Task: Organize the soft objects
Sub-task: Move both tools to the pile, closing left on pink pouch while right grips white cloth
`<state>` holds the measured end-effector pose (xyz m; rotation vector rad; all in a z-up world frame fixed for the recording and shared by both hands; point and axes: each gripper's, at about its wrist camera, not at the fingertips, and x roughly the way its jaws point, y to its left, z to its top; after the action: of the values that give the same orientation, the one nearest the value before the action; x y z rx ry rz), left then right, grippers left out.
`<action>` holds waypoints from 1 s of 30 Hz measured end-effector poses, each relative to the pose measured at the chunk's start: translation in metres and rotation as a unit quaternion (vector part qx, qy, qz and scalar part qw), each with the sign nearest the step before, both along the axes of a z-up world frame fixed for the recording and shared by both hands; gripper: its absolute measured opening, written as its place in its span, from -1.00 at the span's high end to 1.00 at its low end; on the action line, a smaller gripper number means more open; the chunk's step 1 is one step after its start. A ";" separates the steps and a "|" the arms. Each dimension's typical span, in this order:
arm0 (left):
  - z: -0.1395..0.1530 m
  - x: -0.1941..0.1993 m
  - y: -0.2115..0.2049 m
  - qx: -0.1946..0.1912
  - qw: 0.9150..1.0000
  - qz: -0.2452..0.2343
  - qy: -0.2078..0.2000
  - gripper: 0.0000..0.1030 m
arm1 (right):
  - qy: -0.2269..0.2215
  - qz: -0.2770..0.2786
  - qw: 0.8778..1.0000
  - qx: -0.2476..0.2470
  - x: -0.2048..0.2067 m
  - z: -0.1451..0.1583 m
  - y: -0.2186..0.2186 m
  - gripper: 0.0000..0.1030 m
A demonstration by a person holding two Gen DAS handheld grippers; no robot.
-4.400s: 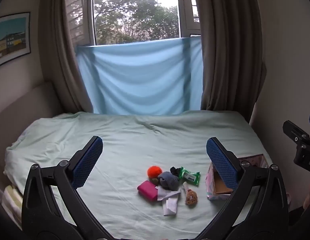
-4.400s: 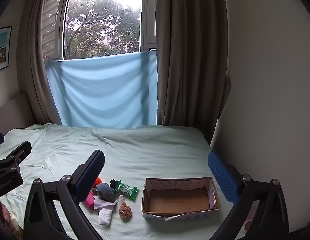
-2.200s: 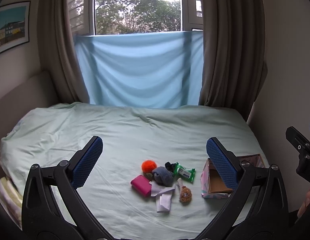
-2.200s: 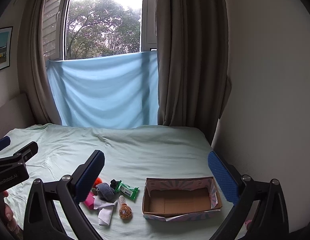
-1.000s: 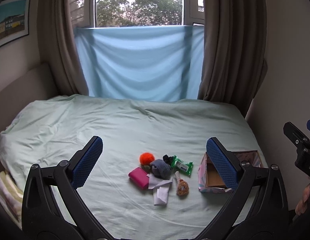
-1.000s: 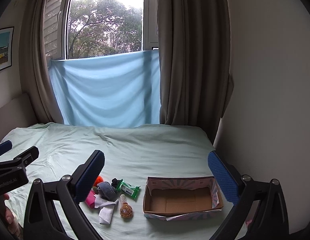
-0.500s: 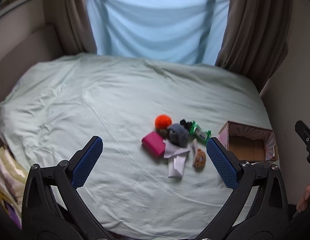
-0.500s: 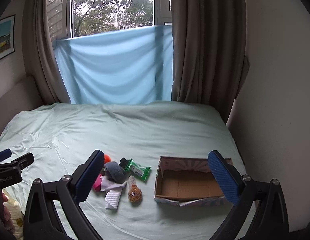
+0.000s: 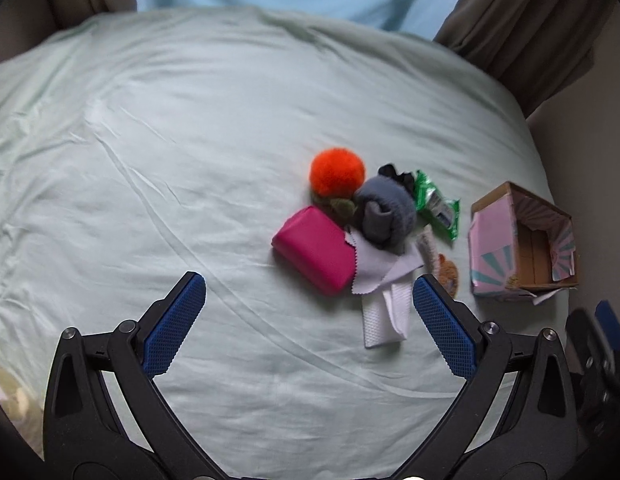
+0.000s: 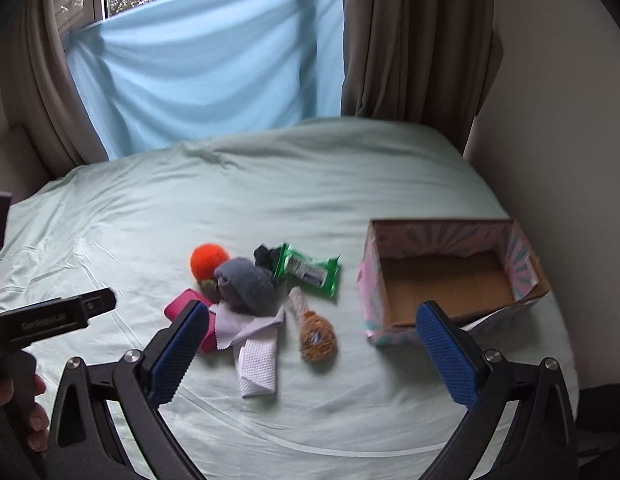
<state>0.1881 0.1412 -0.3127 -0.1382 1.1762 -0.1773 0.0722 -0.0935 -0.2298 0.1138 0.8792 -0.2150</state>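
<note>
Left wrist view: left tongs point(image 9: 308, 298) spread wide, holding nothing, above a pale green bed point(image 9: 158, 160). One heap near the bed's right side: one orange pompom point(image 9: 337, 171), one grey rolled sock point(image 9: 386, 212), one pink pouch point(image 9: 314, 254), one lilac cloth point(image 9: 374, 270), one white towel point(image 9: 384, 318), one green packet point(image 9: 436, 204), one brown netted ball point(image 10: 317, 334), one small black item point(image 10: 265, 256). One open cardboard box point(image 10: 450, 292) just right of the heap, apart from it. Right wrist view: right tongs point(image 10: 310, 344) likewise gaping wide, gripping nothing.
</note>
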 end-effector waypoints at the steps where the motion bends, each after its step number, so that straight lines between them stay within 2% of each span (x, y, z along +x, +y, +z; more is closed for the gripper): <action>1: -0.017 0.008 0.002 -0.007 1.000 0.002 0.012 -0.99 | 0.005 0.000 1.000 0.002 0.004 -0.012 0.004 -1.00; 9: -0.126 0.043 0.009 -0.064 0.996 0.015 0.067 -0.99 | 0.060 0.010 0.998 0.012 0.029 -0.114 0.031 -0.99; 12: -0.156 0.052 0.010 -0.097 0.992 0.024 0.079 -0.97 | 0.085 0.017 0.996 0.017 0.037 -0.149 0.035 -0.92; 15: -0.180 0.060 0.009 -0.114 0.989 0.026 0.086 -0.95 | 0.105 0.023 0.994 0.019 0.041 -0.176 0.038 -0.83; 17: -0.184 0.062 0.005 -0.114 0.991 0.022 0.073 -0.95 | 0.120 0.028 0.992 0.020 0.044 -0.192 0.038 -0.71; 21: -0.187 0.069 -0.006 -0.106 0.993 0.011 0.055 -0.95 | 0.133 0.030 0.990 0.031 0.050 -0.211 0.038 -0.63; 23: -0.187 0.070 -0.010 -0.105 0.993 0.011 0.051 -0.95 | 0.140 0.038 0.989 0.035 0.053 -0.219 0.038 -0.44; 25: -0.186 0.071 -0.011 -0.107 0.993 0.012 0.048 -0.94 | 0.141 0.041 0.988 0.042 0.055 -0.223 0.039 -0.36; 27: -0.185 0.072 -0.013 -0.109 0.993 0.012 0.047 -0.89 | 0.137 0.042 0.988 0.050 0.059 -0.228 0.039 -0.30; 30: -0.180 0.070 -0.014 -0.116 0.992 0.010 0.048 -0.66 | 0.133 0.043 0.988 0.058 0.065 -0.231 0.039 -0.16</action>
<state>0.2584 0.1273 -0.4931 -0.3664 1.2474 -0.2928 0.1369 -0.0550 -0.4605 0.1565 1.1604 -0.0984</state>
